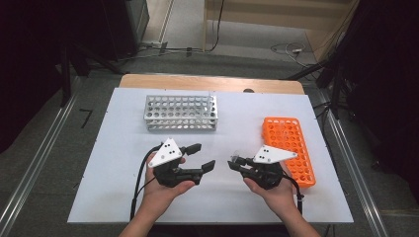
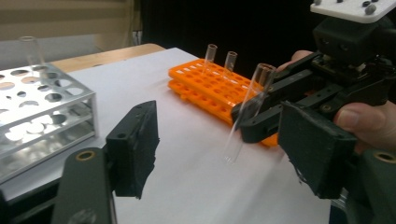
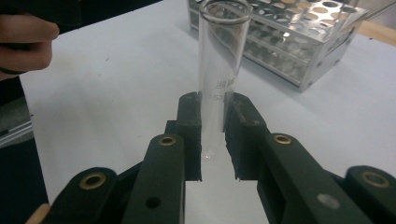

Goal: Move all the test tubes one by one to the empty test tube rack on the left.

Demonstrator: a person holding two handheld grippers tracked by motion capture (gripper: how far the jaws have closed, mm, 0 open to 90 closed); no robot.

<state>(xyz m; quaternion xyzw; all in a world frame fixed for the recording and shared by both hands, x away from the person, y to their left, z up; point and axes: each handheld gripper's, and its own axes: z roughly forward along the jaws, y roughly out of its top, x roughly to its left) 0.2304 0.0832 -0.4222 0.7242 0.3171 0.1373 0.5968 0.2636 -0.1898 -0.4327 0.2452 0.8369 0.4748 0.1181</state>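
Glass tube point(image 1: 236, 157) clamped in right gripper point(image 1: 232, 163), table centre, orange rack point(image 1: 289, 148) at 3 o'clock | left gripper view: left gripper point(image 2: 219, 149) half-wide, empty, tube at 1 o'clock | right gripper view: steel rack point(image 3: 299, 37) at 1 o'clock, transfer unfinished.

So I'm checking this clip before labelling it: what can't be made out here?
- High view: test tube in the right gripper is too small, a faint glint.
- Right gripper view: tube's printed marking partly hidden by the pads.
- Left gripper view: silver rack cut off at the left edge; orange rack's near end hidden behind the right gripper.
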